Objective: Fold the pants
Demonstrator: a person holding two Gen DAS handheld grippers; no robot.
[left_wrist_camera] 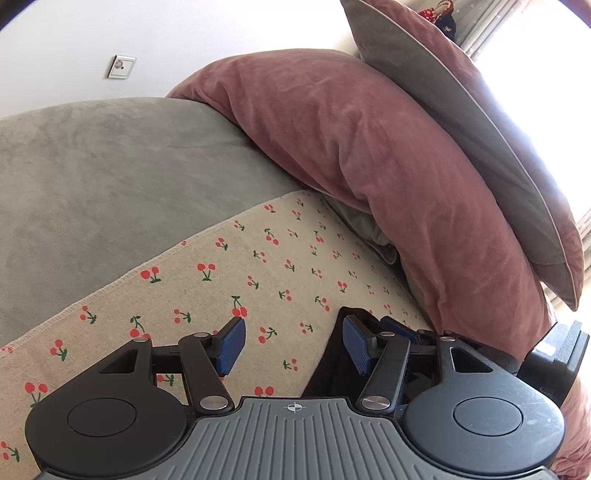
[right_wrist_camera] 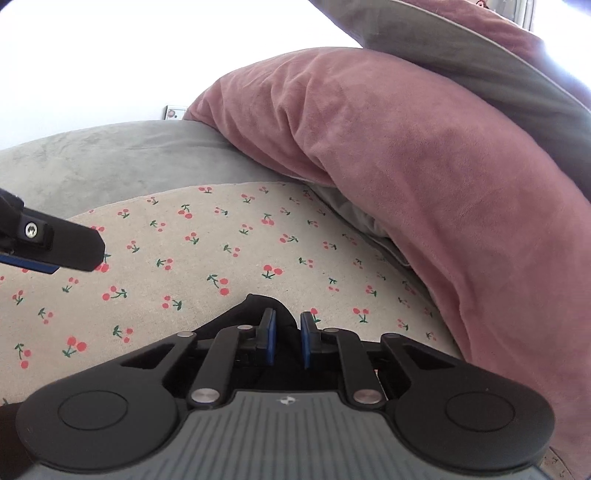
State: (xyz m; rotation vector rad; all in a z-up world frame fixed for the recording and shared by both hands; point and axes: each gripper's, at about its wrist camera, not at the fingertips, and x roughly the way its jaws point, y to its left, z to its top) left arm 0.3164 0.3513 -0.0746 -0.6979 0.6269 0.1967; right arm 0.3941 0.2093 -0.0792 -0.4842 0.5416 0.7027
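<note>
A bedroom in a home, seen from low over the bed.

I'm looking across a bed: a beige cherry-print cloth [left_wrist_camera: 258, 266] is spread in the near part, over a soft grey bedspread [left_wrist_camera: 110, 158] that runs to the far left. On the right a plump dusty-pink duvet [left_wrist_camera: 369, 155] is heaped up, with a pink-and-grey pillow [left_wrist_camera: 461, 103] leaning on top of it. Behind the bed I see a plain white wall [left_wrist_camera: 184, 33] carrying a small wall switch plate [left_wrist_camera: 121, 67], and at the far right bright daylight comes through pale curtains [left_wrist_camera: 491, 26].
</note>
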